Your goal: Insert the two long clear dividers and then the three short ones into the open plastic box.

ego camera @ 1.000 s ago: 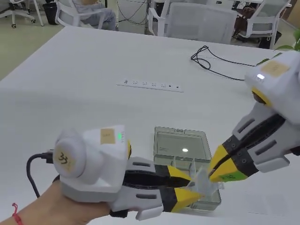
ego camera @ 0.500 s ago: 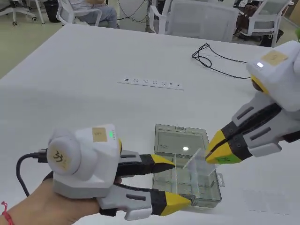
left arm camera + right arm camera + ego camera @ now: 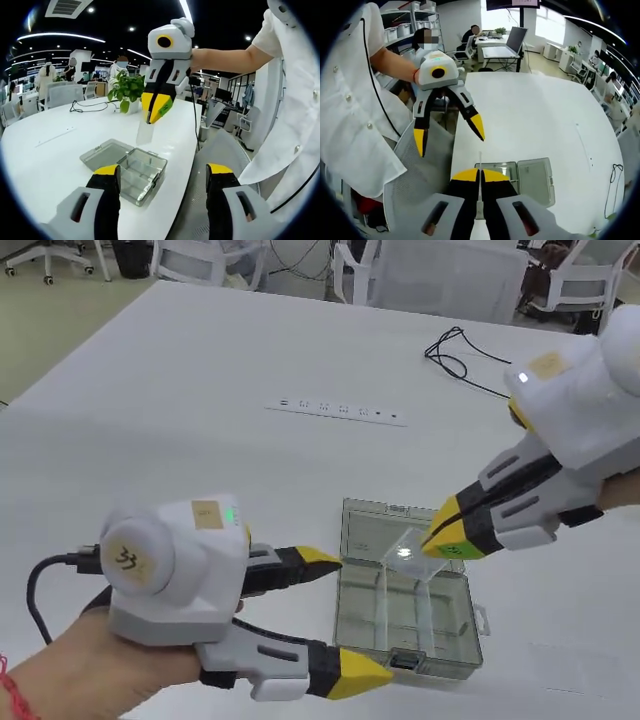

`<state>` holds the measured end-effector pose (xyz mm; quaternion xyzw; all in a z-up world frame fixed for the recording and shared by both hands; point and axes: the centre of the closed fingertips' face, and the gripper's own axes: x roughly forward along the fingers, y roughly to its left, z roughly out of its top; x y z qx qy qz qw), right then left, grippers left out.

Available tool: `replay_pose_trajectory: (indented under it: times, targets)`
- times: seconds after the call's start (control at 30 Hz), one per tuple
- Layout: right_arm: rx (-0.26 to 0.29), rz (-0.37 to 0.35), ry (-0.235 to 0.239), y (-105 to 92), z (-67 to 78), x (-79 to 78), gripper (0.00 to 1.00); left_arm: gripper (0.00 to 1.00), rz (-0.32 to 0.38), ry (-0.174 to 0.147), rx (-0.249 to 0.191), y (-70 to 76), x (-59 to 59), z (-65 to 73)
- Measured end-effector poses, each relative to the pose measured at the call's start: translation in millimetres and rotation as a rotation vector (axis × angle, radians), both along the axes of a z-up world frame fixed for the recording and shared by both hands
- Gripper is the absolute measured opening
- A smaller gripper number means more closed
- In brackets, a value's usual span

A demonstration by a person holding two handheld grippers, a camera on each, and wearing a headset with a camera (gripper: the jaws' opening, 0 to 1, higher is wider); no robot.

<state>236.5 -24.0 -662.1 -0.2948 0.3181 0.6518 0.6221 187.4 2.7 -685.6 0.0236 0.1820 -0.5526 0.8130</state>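
The open clear plastic box [image 3: 430, 665] lies on the white table, its lid folded back and clear dividers standing inside. My right gripper [image 3: 440, 537] hovers over the box's far right part, shut on a short clear divider [image 3: 410, 555] that hangs tilted from its tips. The left gripper view has that right gripper [image 3: 152, 112], the divider [image 3: 144, 134] and the box [image 3: 145, 175] below. My left gripper [image 3: 345, 617] stands open to the left of the box, holding nothing. In the right gripper view the divider [image 3: 480, 160] is edge-on between the jaws, with the left gripper [image 3: 449, 136] beyond.
A white power strip [image 3: 335, 408] lies mid-table, and a black cable [image 3: 460, 355] coils at the far right. Office chairs line the far edge. A potted plant [image 3: 127, 87] stands at a table corner. The box sits close to the near table edge.
My left gripper has let go of the divider, opened and drawn back to the left. The right gripper keeps the divider and has shifted it towards the box's far side.
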Motion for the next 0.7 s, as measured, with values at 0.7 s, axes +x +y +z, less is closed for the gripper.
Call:
replay_pose_trajectory:
  times: [0.7]
  targets:
    - [-0.019,-0.035,0.001,15.1,-68.3,24.8,0.03,1.00,0.046,0.046,0.021,16.2,4.2,-15.4]
